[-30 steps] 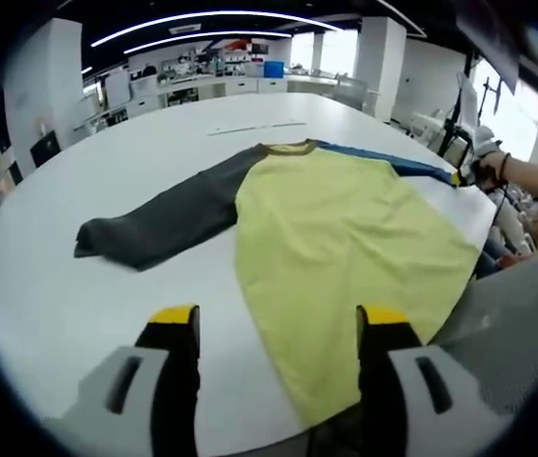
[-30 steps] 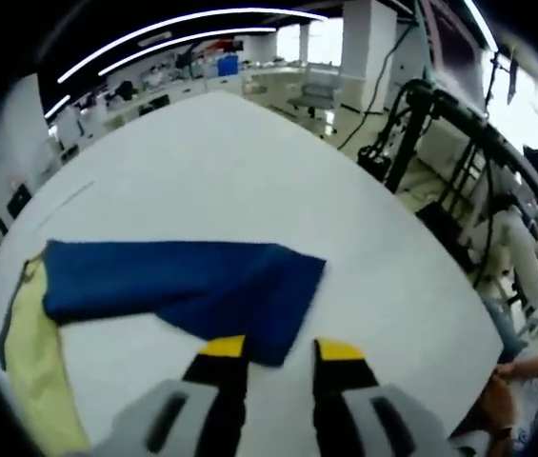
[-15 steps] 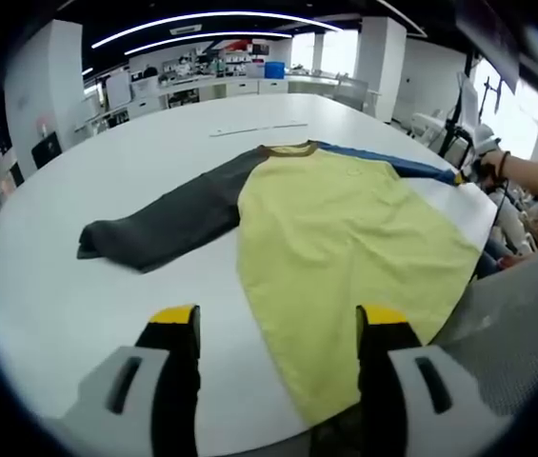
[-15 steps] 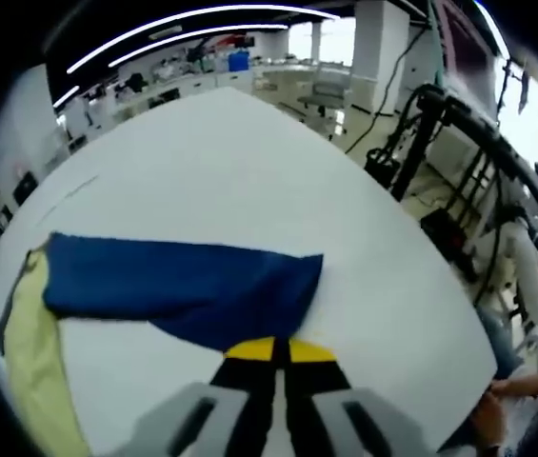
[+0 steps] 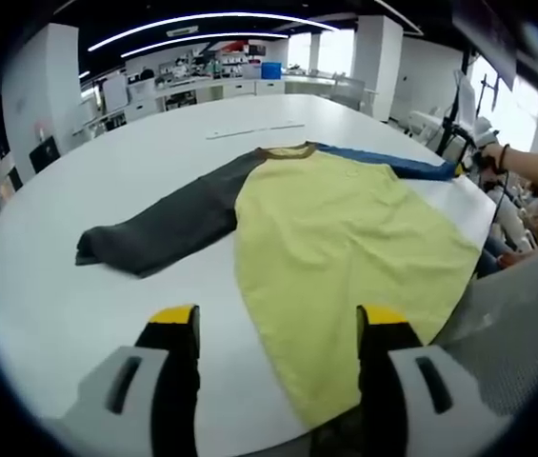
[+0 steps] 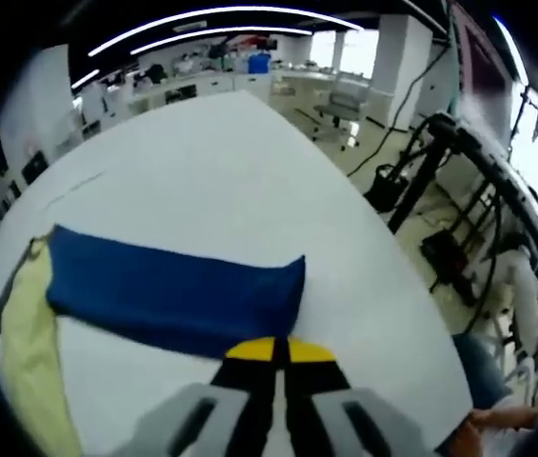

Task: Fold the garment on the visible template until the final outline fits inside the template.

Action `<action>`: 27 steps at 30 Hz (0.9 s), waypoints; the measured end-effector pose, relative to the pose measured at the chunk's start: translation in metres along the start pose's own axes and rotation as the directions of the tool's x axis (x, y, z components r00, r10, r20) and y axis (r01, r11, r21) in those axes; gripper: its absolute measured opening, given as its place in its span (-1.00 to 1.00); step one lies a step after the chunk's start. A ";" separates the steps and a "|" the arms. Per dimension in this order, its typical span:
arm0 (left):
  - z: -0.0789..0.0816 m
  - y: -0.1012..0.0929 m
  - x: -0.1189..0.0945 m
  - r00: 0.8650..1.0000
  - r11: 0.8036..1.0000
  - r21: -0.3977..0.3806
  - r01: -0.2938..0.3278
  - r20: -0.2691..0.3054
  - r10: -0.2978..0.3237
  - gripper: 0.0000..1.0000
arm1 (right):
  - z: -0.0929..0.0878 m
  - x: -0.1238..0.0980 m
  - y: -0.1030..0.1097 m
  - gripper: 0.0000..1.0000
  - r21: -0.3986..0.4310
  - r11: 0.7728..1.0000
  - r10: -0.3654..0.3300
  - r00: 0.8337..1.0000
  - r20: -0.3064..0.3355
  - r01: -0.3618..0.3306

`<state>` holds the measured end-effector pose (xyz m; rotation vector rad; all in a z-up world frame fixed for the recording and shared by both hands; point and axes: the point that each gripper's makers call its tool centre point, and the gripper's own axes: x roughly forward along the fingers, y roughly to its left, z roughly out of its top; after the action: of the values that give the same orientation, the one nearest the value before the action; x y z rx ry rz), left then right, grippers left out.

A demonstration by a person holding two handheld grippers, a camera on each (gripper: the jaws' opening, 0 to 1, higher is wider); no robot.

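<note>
since one second ago, the right gripper [image 6: 273,350] has closed: its yellow-tipped fingers [image 6: 249,349], previously apart on either side of the blue sleeve [image 6: 173,297] edge, now stand pressed together and clamped on the near edge of that sleeve. the sleeve has been drawn straighter; its far right corner, which earlier formed a slanted flap, now ends in a squarer end. the left gripper [image 5: 278,319] is unchanged, with fingers [image 5: 175,318] apart and nothing between them, hovering over the near edge of the table [image 5: 78,314].

garment location: the shirt [image 5: 345,248] lies flat on the white round table. in the left gripper view, its yellow body occupies the centre and right, with the hem running to the near right table edge, where it appears to hang slightly over. the grey sleeve [image 5: 164,224] extends to the left, flat on the tabletop. the brown collar [image 5: 286,149] points to the far side. the blue sleeve extends to the far right, where a hand [image 5: 490,160] holds the right gripper at the sleeve end.

in the right gripper view, the blue sleeve lies across the table from the yellow body at the left to the clamped fingers at the near centre. a thin pale line [image 5: 254,129] lies on the table beyond the collar. desks and equipment stand in the far background.
</note>
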<state>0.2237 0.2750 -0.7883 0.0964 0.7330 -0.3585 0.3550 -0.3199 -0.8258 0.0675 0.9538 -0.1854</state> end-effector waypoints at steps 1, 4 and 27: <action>0.001 -0.001 -0.001 1.000 1.000 0.002 -0.001 -0.002 0.001 0.29 | -0.001 0.000 0.000 -1.00 0.004 1.000 0.000 1.000 0.000 0.000; 0.000 0.002 -0.001 1.000 1.000 0.003 -0.001 0.001 0.001 0.32 | 0.003 0.003 -0.005 -1.00 0.015 1.000 0.011 1.000 0.005 -0.011; 0.004 0.000 -0.007 0.998 0.998 0.044 0.041 0.044 -0.043 0.69 | 0.064 -0.004 0.025 -1.00 -0.040 0.993 0.114 0.989 0.089 -0.111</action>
<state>0.2217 0.2766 -0.7801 0.1133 0.6834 -0.4158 0.4089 -0.3035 -0.7866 0.0798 0.8598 -0.0666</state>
